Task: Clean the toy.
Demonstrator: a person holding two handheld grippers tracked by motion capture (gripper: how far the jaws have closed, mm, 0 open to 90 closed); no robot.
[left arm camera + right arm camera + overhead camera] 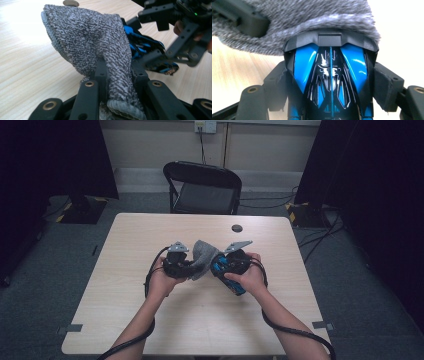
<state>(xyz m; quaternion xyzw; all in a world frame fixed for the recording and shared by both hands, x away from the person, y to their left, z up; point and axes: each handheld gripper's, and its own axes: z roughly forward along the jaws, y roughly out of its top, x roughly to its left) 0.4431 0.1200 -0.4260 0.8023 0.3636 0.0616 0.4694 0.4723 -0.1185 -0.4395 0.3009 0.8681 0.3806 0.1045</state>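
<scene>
Above the middle of the pale wooden counter [150,320], the left tool [117,75] pinches a grey knitted cloth pouch [100,42], its mouth touching the nose of the glossy blue-and-black toy car [330,75] clamped in the right tool [329,85].

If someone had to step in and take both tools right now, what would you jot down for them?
Left tool: shut on the grey sock, gripping it near its cuff, held above the table.
Right tool: shut on the blue and black toy car, clamped by its sides.
Where things are: the car's nose sits right at the sock, both held up between the two hands over the middle of the table. A small dark round disc lies on the far side of the table.
Done: both items picked up and brought together.
Left: it looks like the car goes into the sock; whether it has entered the opening cannot be told.
</scene>
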